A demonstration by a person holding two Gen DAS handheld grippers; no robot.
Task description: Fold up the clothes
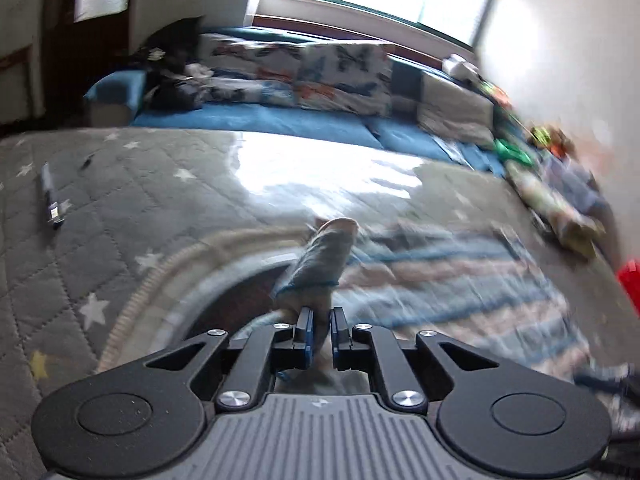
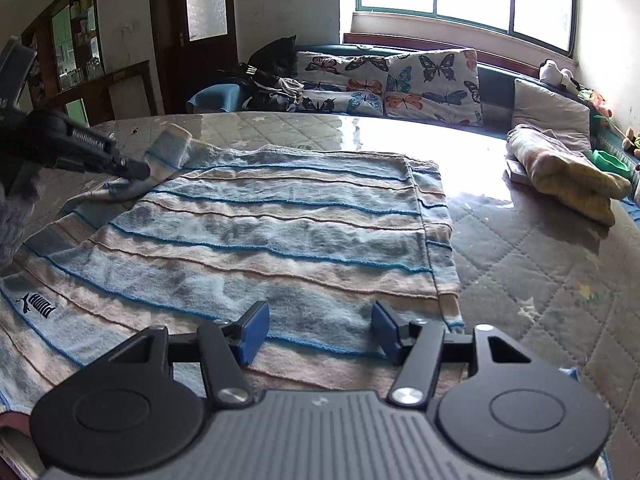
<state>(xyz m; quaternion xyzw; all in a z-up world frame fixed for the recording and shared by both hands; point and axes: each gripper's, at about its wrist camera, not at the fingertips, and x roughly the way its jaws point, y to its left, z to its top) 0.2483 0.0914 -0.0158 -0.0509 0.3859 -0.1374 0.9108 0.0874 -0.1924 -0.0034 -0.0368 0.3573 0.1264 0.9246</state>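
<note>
Left gripper (image 1: 320, 316) (clamped) on striped garment (image 2: 256, 232)

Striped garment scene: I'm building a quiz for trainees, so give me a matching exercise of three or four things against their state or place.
Things:
1. left gripper
2. right gripper
3. striped garment
4. butterfly pillows

States or places:
A. jaws apart, nothing pinched
B. along the back, below the window
C. spread on the quilted surface
D. shut on a bunched piece of cloth

Pairs: 1-D, 2-A, 3-C, 4-B
</note>
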